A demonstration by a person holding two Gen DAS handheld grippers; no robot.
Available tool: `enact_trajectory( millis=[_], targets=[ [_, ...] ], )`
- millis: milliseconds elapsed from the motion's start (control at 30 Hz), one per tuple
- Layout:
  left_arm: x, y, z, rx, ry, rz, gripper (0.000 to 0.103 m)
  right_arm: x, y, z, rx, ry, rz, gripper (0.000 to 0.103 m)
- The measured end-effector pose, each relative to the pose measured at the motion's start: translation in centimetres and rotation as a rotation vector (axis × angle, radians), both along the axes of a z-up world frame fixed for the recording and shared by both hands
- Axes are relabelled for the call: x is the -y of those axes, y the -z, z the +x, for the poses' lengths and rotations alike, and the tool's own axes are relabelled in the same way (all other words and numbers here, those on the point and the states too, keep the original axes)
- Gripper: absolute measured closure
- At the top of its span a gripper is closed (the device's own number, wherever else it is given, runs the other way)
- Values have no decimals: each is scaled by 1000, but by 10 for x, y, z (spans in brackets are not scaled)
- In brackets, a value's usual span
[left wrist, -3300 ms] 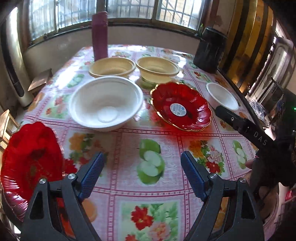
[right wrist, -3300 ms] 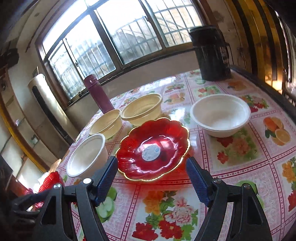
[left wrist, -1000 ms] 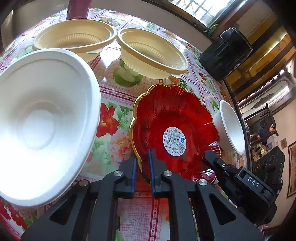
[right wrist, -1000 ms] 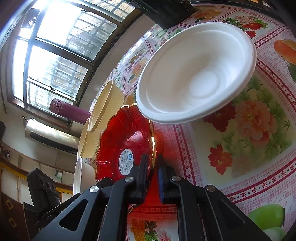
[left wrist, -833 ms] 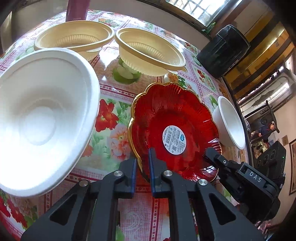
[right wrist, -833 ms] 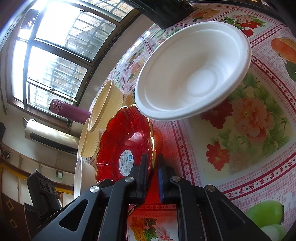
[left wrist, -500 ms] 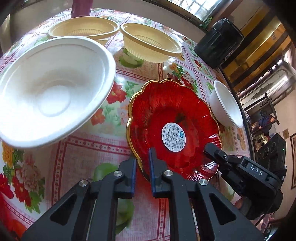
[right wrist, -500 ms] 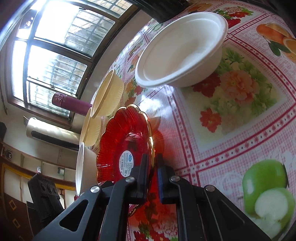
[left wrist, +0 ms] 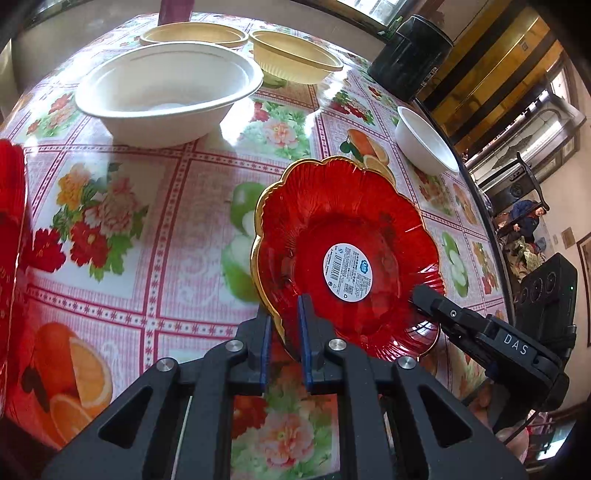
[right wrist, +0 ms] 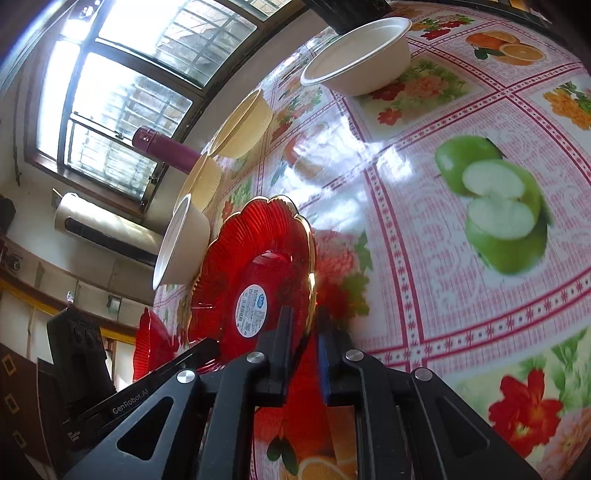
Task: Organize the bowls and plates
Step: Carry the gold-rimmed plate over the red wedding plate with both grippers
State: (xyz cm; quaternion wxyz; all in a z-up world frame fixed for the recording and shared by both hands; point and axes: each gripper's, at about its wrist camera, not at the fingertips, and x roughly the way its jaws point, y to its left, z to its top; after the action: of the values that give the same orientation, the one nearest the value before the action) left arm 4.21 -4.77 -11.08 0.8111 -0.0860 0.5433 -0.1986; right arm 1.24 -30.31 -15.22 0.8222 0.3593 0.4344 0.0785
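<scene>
I see the plate (left wrist: 347, 236) lifted off the counter (left wrist: 177, 266), pinched at its near rim by my left gripper (left wrist: 284, 332) and at its opposite rim by my right gripper (right wrist: 301, 332). Behind it sit four bowls; a second plate (left wrist: 9, 236) lies far left.

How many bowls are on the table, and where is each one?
4. A big white bowl sits far left. Two yellow bowls stand side by side behind it. A small white bowl is at the right edge. Others may be out of view.
</scene>
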Motion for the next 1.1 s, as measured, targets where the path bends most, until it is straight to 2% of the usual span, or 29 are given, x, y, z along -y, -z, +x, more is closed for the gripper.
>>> enact_trajectory(
  millis=[200,500,933,1100],
  targets=[
    [-25,-11,-25,25,-25,7,92,-26,-5,-24,6,-57,-7,89],
    [-68,-31,-46,85,-110,2,92,-76,-30,-28,57,-159,-24,89],
    [-147,-61,-63,189,-280,30,92,-161,-62,4,125,-332,-38,89],
    [-184,-59,-56,182,-366,50,91,-208,-66,23,131,-412,-77,87]
  ],
)
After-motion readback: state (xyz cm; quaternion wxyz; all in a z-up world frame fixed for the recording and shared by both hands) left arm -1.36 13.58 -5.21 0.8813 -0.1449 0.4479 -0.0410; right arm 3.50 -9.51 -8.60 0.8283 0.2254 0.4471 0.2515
